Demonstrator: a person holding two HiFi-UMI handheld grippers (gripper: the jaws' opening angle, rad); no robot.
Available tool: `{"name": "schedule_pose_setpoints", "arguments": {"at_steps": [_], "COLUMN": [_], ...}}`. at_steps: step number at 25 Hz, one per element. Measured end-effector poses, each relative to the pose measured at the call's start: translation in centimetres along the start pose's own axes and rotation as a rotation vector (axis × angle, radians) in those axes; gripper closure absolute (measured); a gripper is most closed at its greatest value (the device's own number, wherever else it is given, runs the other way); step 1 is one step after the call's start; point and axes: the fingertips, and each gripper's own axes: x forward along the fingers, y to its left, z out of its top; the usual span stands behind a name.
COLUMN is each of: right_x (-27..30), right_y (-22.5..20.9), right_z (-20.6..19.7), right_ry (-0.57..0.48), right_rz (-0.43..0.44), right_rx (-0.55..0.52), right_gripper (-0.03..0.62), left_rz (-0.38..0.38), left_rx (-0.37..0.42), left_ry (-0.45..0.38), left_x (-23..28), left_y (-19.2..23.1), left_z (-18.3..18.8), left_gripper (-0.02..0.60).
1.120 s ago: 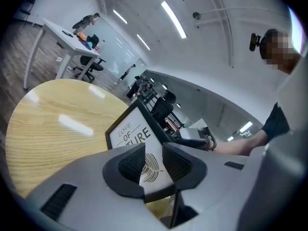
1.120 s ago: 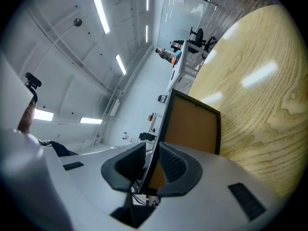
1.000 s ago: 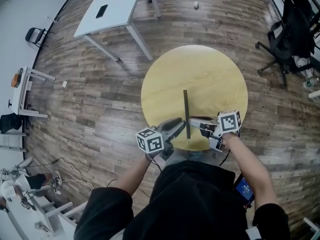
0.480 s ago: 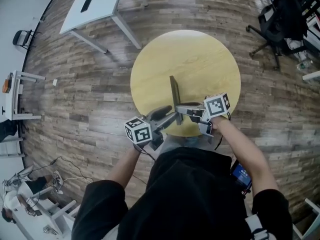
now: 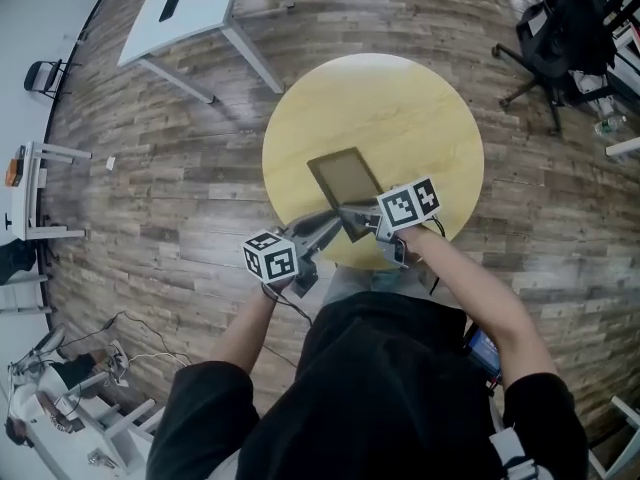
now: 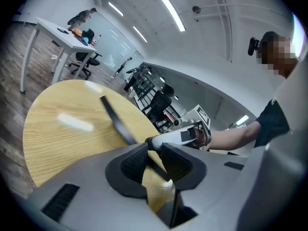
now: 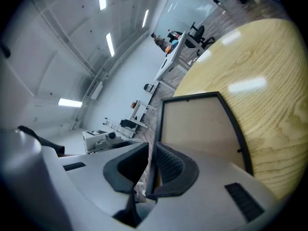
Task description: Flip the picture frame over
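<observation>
**Surface:** round pale-wood tabletop (image 5: pixel 420 108), centre of the head view.

**Room:** wood-plank floor (image 5: pixel 180 188); white table (image 5: pixel 185 13) at upper left; black office chair (image 5: pixel 560 28) at upper right.

**Picture frame** (image 5: pixel 345 176): dark-rimmed, over the tabletop's near half, tilted, with its brown panel showing.

**Left gripper** (image 5: pixel 328 228): fingers have just been closing and now grip the frame's near edge.

**Right gripper** (image 5: pixel 372 226): fingers have also just been closing and clamp the same edge from the right.

**Change:** a second ago the frame stood on edge and showed as a thin dark line; now it leans over.

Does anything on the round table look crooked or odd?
The picture frame isn't lying flat: it's tilted, brown face up, its near edge pinched by the left gripper and right gripper, whose jaws have just been closing. Nothing looks spilled.
</observation>
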Motion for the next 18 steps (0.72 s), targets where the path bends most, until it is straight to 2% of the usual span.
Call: {"name": "schedule_pose_setpoints", "arguments": {"at_steps": [3,5,7,10,12,14,16,18], "right_x": [0.9,0.9,0.4,-1.4,-2.8,-3.5,-3.6,-3.7], "right_y": [-2.0,-3.1,-4.0,-6.5,-8.8,-10.3,-11.5,-12.3], "right_z": [-1.0,-1.2,-1.5,-1.5,-1.0,-1.2,-2.3,-3.2], "right_ry": [0.023,0.020,0.028,0.050,0.069,0.130,0.225,0.270], "right_rz": [-0.094,-0.112,-0.140,-0.266,-0.391,-0.483,-0.540,-0.586], "right_rx": [-0.021,0.008,-0.006,-0.099,-0.197,-0.313,-0.399,-0.426], "right_gripper": [0.558,0.560,0.560,0.560,0.559,0.559,0.559,0.559], "left_rz": [0.018,0.032,0.069,0.153,0.225,0.289,0.322,0.327], "left_rx": [-0.024,-0.063,-0.061,-0.040,-0.040,-0.032,-0.029,-0.049], "left_ry": [0.033,0.032,0.045,0.066,0.073,0.085,0.107,0.125], "left_x": [1.1,1.5,1.4,1.2,1.3,1.5,2.0,2.7], "left_y": [0.8,1.7,2.4,3.8,5.0,6.1,6.6,6.7], "left_z": [-1.4,-1.8,-2.3,-3.1,-3.6,-4.2,-5.0,-5.8], "left_gripper": [0.541,0.543,0.545,0.546,0.545,0.545,0.545,0.545]}}
